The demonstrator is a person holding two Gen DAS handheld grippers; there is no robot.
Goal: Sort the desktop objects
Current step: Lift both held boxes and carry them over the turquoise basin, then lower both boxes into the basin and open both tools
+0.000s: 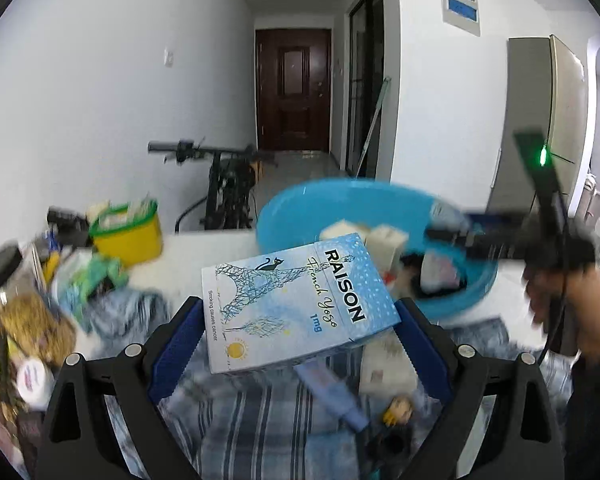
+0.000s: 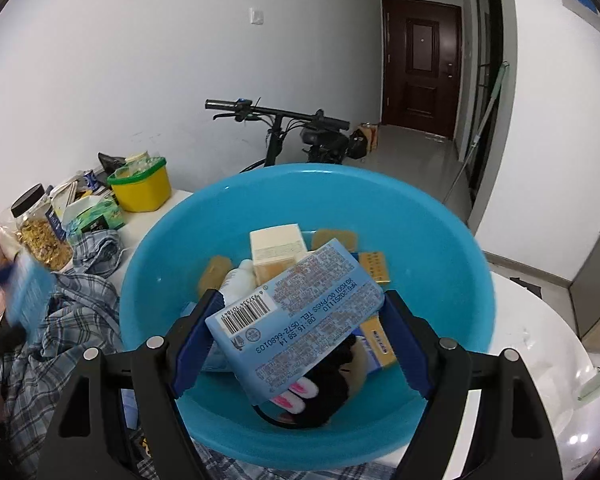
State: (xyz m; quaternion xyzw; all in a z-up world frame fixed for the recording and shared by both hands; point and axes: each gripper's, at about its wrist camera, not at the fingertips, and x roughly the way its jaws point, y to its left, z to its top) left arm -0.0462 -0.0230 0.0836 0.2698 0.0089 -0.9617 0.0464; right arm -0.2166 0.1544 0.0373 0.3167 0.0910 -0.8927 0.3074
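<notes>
While clamping box, left hand-held gripper half-open.

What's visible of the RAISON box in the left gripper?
The RAISON box is a light-blue carton printed with an Eiffel Tower sketch, a black cat, "French Yogo 1mg" and a smoking warning. It looks like glossy cardboard, closed and undamaged. It sits tilted, printed face up, clamped between the blue pads of the left gripper, lifted above the striped cloth, in front of the blue basin.
</notes>
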